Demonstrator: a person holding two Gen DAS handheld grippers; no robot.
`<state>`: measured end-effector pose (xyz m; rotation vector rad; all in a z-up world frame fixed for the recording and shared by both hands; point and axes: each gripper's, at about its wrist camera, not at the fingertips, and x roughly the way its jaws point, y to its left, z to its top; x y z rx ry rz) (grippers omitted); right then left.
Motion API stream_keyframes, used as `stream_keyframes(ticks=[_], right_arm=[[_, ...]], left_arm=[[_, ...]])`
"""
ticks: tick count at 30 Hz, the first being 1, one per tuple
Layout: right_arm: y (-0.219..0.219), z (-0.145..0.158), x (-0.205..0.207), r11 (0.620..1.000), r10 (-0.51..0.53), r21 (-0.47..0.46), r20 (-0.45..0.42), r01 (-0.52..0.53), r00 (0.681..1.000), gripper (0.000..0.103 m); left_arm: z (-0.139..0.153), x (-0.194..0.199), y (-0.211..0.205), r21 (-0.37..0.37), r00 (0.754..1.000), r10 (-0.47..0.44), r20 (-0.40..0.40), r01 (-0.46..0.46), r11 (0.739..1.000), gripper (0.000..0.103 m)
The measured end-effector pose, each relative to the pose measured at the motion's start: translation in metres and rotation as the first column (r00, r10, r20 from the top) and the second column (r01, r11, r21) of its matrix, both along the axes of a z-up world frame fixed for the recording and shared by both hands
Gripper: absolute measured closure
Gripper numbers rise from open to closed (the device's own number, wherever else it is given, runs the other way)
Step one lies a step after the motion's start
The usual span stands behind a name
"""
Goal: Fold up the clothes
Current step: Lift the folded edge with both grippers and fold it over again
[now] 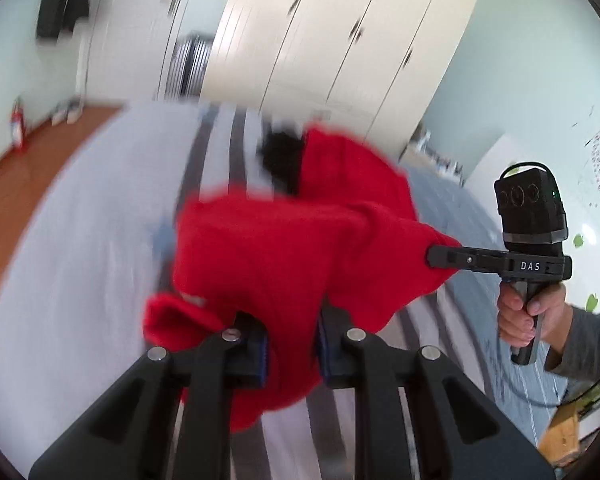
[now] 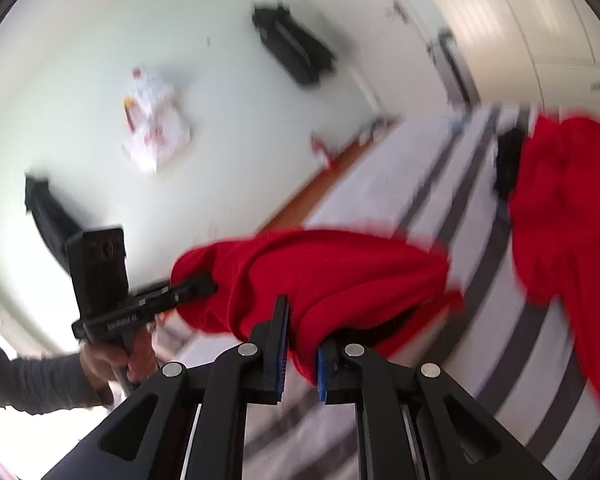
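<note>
While both views are smeared by motion blur, the main facts read clearly enough. A red garment [image 1: 284,248] hangs in the air above a bed covered with a white sheet with grey stripes [image 1: 100,208], stretched between two handheld grippers. In the left wrist view the left gripper [image 1: 292,344] has its two blue-padded fingers closed on a bunch of the red cloth, which bulges out above and below the pads. Off to the right of that view the right gripper [image 1: 440,257] is seen side-on, its black fingers pinched on another edge of the same garment; a hand [image 1: 526,314] in a grey sleeve [image 1: 588,344] grips its handle.

The right wrist view gives the matching picture: the right gripper [image 2: 300,364] has its jaws clamped on a fold of red fabric, and the left gripper [image 2: 196,290] enters from the left, biting into the far end of the garment, with a hand [image 2: 116,356] under it. The cloth sags between the two grips, and more red fabric [image 2: 568,240] lies or hangs toward the right edge (whether it is the same piece cannot be told). A small dark item [image 1: 282,156] lies on the bed behind the garment. Cream wardrobe doors [image 1: 340,40] stand beyond the bed, and a strip of wooden floor [image 1: 24,176] runs alongside it.
</note>
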<state>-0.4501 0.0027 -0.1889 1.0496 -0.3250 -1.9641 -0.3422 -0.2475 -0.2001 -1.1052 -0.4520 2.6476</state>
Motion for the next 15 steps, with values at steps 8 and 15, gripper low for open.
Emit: stream_keyframes(ticks=[8,15], right_arm=[[0.013,-0.164,0.134,0.982,0.041,0.157,0.369,-0.106,0.928,0.089],[0.022,-0.166,0.150,0.985,0.045,0.136,0.408,-0.109,0.912,0.076]], left_arm=[[-0.143,0.141,0.046,0.022,0.937,0.004,0.349,-0.013,1.000,0.085],[-0.122,0.142,0.037,0.063,0.938,0.046,0.345,-0.072,0.995,0.062]])
